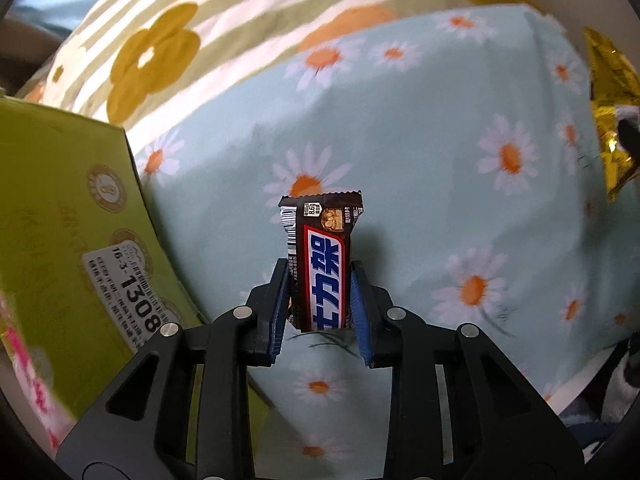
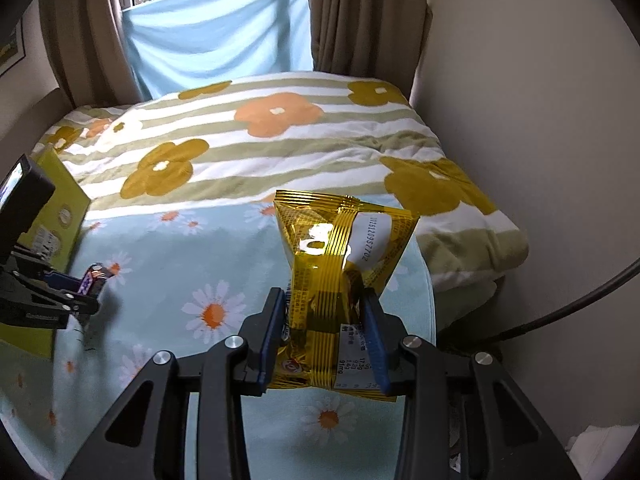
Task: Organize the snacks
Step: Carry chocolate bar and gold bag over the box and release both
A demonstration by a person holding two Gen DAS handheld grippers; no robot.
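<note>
My left gripper (image 1: 320,280) is shut on a brown chocolate bar (image 1: 320,256) with a red, white and blue label, held upright above the daisy-print sheet (image 1: 440,200). My right gripper (image 2: 326,312) is shut on a gold foil snack bag (image 2: 340,248), held above the same sheet. The gold bag also shows at the right edge of the left wrist view (image 1: 608,120). The left gripper with the chocolate bar (image 2: 94,278) shows at the left of the right wrist view. A green cardboard box (image 1: 68,248) stands to the left of the left gripper.
A striped flower-print blanket (image 2: 280,132) lies folded at the back of the bed. A wall (image 2: 540,120) runs along the right side. Curtains and a blue cloth (image 2: 216,36) hang at the far end. A pink packet (image 1: 28,376) lies at the far left.
</note>
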